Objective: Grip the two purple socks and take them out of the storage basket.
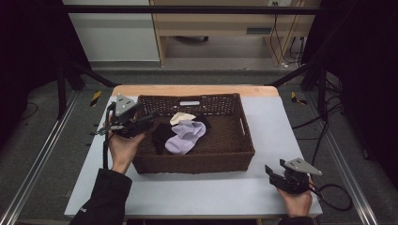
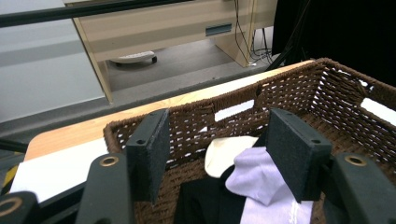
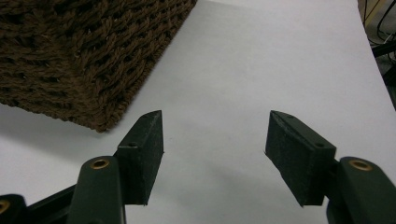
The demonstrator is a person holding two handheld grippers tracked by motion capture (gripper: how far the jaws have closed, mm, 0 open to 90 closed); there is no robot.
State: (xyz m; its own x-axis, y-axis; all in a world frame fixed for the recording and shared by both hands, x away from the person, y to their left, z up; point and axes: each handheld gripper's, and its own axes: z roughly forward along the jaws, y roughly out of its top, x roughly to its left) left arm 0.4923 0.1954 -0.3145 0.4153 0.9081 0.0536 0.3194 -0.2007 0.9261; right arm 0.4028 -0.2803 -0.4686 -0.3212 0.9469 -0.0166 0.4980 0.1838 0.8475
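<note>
Left hand-held gripper (image 2: 212, 161) open over basket (image 1: 192, 164), empty. Right hand-held gripper (image 3: 215, 158) open, idle on table (image 1: 267, 187). Risk: jaws probably grab lilac sock (image 2: 261, 179) plus black sock (image 2: 205, 200), overlapping.

Dim room, grey floor (image 1: 220, 75). Light wooden desk (image 1: 220, 21) behind, cables (image 1: 281, 42) hanging at its right side. White wall panel (image 1: 112, 37) at left. Black frame bar (image 1: 187, 9) overhead, metal rails (image 1: 42, 145) along floor.

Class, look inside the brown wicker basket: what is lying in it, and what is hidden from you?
The basket holds a lilac sock, a black garment and a cream piece. The lilac sock overlaps both; whatever lies beneath the pile is covered.
</note>
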